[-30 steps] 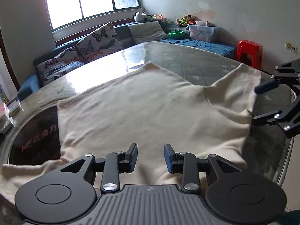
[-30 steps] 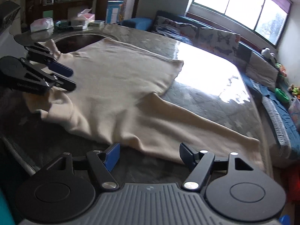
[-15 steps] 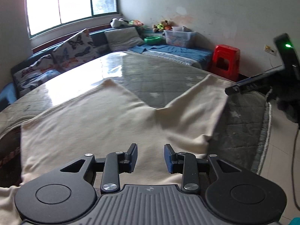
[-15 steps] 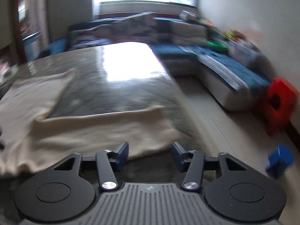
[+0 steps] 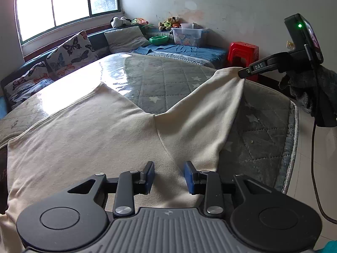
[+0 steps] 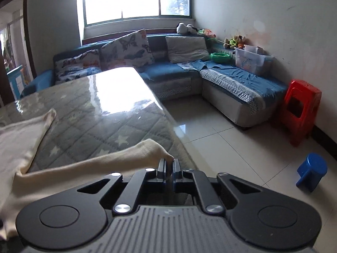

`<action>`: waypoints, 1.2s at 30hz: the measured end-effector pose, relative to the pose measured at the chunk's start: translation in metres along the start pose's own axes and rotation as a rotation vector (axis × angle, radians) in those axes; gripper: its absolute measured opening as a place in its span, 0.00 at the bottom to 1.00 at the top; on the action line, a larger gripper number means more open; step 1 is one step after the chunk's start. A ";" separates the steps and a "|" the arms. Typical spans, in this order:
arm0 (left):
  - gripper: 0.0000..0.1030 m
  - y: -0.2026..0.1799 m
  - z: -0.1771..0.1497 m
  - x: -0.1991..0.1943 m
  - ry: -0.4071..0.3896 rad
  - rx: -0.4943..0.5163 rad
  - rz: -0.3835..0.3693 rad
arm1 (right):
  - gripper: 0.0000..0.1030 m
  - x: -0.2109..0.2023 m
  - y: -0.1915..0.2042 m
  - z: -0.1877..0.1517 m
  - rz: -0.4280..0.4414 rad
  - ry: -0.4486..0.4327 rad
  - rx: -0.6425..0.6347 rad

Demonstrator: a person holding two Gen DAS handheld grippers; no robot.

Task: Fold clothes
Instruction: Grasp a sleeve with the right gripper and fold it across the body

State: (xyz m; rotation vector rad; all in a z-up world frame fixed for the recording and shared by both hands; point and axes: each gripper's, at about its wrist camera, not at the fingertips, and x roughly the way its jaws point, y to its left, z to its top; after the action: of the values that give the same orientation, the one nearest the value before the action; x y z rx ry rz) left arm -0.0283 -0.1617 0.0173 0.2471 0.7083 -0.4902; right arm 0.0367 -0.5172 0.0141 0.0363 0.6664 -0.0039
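Observation:
A cream long-sleeved garment (image 5: 88, 143) lies spread on the grey quilted table (image 5: 168, 84). My left gripper (image 5: 168, 177) is open and empty, low over the garment's near side by the sleeve seam. My right gripper (image 6: 168, 166) is shut on the cuff of the cream sleeve (image 6: 130, 154) and holds it lifted at the table's right edge. In the left wrist view the right gripper (image 5: 242, 74) shows pinching the raised sleeve end (image 5: 229, 78), the sleeve hanging taut from it.
A blue corner sofa (image 6: 189, 71) with butterfly cushions (image 6: 126, 48) runs along the far walls. A red stool (image 6: 299, 109) and a small blue stool (image 6: 311, 171) stand on the tiled floor right of the table. A clear storage box (image 5: 188, 35) sits on the sofa.
My right gripper swung to the sleeve's end, shut on the cuff and lifted it off the table. My left gripper stayed open over the garment, shifting right.

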 end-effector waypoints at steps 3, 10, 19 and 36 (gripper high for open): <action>0.34 0.000 0.000 0.001 0.001 -0.002 0.001 | 0.05 0.010 -0.001 -0.006 0.011 0.025 0.014; 0.34 0.002 0.004 0.000 -0.001 -0.010 0.005 | 0.17 0.003 -0.005 -0.009 0.037 0.007 0.037; 0.39 0.012 0.016 -0.008 -0.035 -0.029 0.038 | 0.05 -0.004 -0.008 -0.002 0.081 -0.016 0.072; 0.40 0.034 0.044 0.042 -0.031 -0.201 -0.151 | 0.04 -0.066 0.016 0.034 0.124 -0.168 0.007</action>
State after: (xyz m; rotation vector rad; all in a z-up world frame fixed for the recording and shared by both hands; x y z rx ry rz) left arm 0.0414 -0.1636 0.0231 -0.0028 0.7440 -0.5611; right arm 0.0064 -0.5031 0.0820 0.0829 0.4950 0.1097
